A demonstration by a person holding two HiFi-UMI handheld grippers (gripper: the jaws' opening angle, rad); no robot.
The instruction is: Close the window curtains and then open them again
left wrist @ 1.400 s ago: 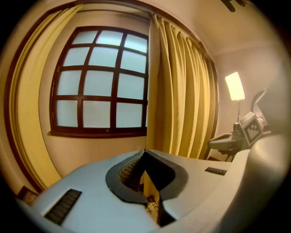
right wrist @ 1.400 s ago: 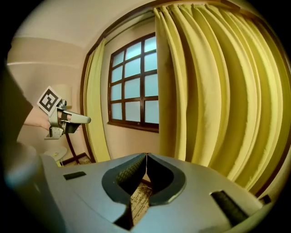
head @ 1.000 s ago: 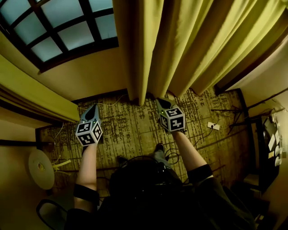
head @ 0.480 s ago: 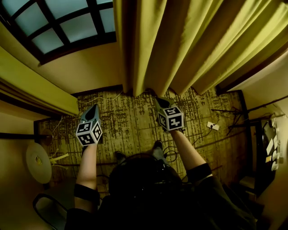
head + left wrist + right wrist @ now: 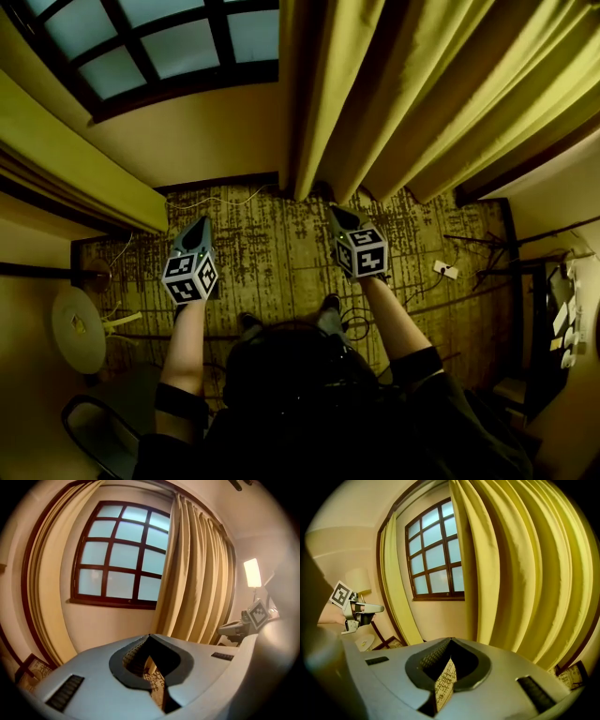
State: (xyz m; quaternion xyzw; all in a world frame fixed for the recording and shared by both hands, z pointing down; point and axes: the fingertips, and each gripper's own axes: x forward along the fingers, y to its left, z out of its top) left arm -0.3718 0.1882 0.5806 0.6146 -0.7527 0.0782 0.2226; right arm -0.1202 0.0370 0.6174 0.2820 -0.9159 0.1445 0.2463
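The dark-framed window (image 5: 159,47) stands uncovered. A yellow right curtain (image 5: 422,94) hangs bunched in folds beside it, and the left curtain (image 5: 66,169) is gathered at the left wall. My left gripper (image 5: 197,228) hovers over the carpet below the window, shut and empty. My right gripper (image 5: 339,216) is shut and empty too, its tip just under the right curtain's hem. In the left gripper view the window (image 5: 122,559) and right curtain (image 5: 197,583) lie ahead of the closed left gripper (image 5: 150,636). The right gripper (image 5: 451,640) faces the right curtain (image 5: 525,573) close up.
A patterned carpet (image 5: 272,253) with cables and a white power strip (image 5: 445,270) covers the floor. A round white table (image 5: 80,328) and a chair (image 5: 94,441) stand at the left. Furniture (image 5: 562,309) lines the right wall. A lit lamp (image 5: 252,572) glows beyond the curtain.
Both grippers have sunk slightly, still shut and empty. The head view has shifted, so the right curtain and window sit further right in the picture.
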